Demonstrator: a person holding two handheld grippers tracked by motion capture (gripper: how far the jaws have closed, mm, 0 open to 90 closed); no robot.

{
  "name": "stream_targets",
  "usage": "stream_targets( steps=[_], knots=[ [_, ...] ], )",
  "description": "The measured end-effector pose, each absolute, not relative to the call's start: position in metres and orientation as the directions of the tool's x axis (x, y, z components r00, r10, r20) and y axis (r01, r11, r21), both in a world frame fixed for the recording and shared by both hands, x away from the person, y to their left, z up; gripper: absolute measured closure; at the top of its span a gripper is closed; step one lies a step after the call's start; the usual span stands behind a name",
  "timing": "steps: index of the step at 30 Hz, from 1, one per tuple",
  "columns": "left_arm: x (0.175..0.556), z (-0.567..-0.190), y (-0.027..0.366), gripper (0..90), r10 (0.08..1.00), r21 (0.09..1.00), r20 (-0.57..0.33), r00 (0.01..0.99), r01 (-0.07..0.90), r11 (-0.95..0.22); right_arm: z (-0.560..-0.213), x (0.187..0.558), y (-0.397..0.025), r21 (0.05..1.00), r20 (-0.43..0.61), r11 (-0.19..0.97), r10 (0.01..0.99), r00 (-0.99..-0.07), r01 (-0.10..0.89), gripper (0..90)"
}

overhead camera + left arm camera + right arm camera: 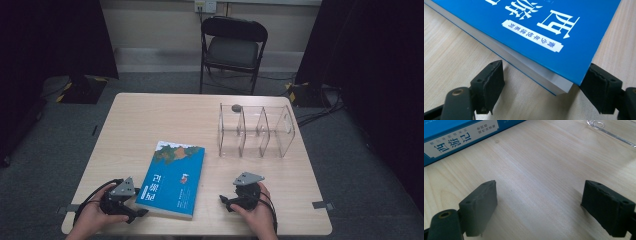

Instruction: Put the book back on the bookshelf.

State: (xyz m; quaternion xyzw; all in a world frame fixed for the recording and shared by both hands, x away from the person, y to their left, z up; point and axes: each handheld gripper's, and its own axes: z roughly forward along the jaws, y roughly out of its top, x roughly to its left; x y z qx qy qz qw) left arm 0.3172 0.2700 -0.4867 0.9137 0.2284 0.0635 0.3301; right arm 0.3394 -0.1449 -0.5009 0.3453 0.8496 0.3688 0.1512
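Note:
A blue book (173,180) with white characters lies flat on the wooden table, near the front edge. My left gripper (134,212) sits at the book's near left corner, open; in the left gripper view that corner (564,85) lies between the two black jaws, which stand wide apart and do not press it. My right gripper (229,202) rests on the table right of the book, open, with bare wood between its jaws. In the right gripper view the book's spine (456,141) shows at the upper left.
A clear acrylic divider rack (256,131) with three slots stands at the table's back right; its base edge (610,135) shows in the right gripper view. A small dark object (236,107) sits on its far left corner. A black folding chair (232,50) stands beyond the table.

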Motion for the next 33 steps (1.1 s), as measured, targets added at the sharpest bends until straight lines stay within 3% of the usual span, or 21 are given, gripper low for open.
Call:
stream_targets(
  steps=[33],
  knots=[
    [0.3161,-0.4768,0.2691,33.2,0.498,0.608,-0.097,0.862,0.448,-0.656,-0.5009,0.3393,-0.145,0.731,-0.002,0.49,0.698,-0.716,0.475,12.1]
  ],
)
